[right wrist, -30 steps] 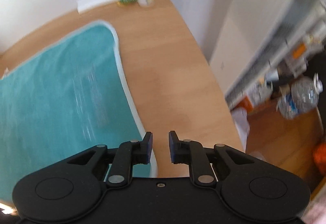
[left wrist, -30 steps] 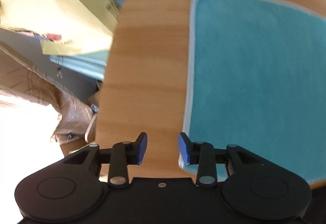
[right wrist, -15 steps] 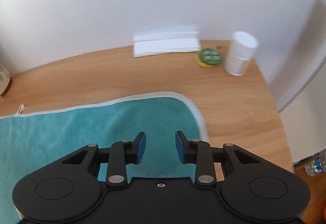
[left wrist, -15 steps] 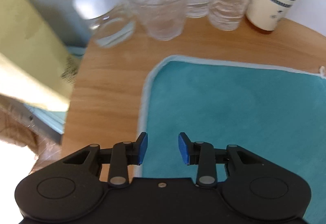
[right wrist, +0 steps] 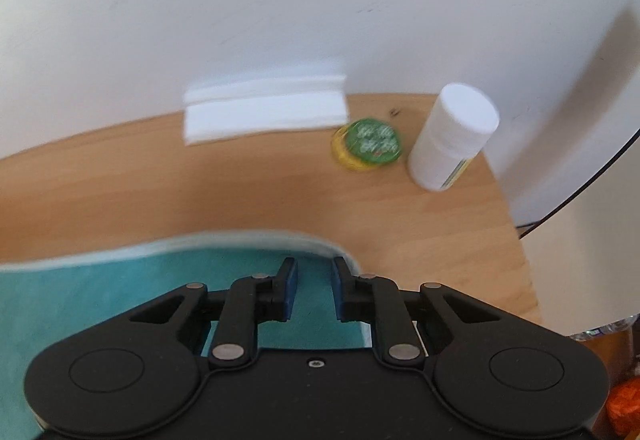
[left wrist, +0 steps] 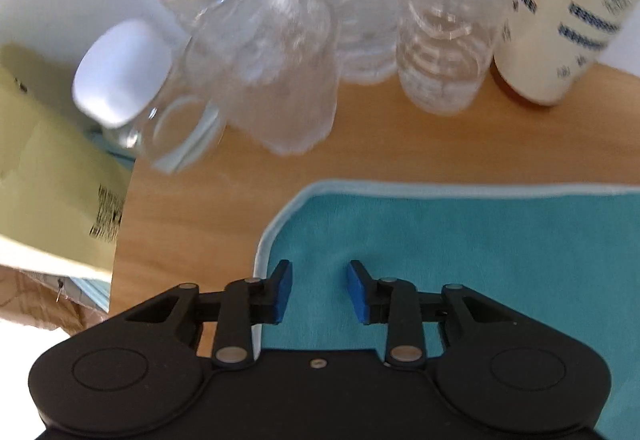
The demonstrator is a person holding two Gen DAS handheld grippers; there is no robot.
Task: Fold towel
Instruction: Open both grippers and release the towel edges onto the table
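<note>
Both claws had advanced toward the far edge of the teal towel, which earlier was viewed from nearer the bench's front. Towel: spread flat on the wooden bench, long axis running left to right, far hem parallel to the wall. Left claw, jaws parted and empty, stood over the far left corner; right claw, jaws narrower but also empty, stood over the far right corner. Each corner lay directly below and just ahead of its claw. Beyond: water bottles, a cream container, a white bottle, a green-lidded tin.
</note>
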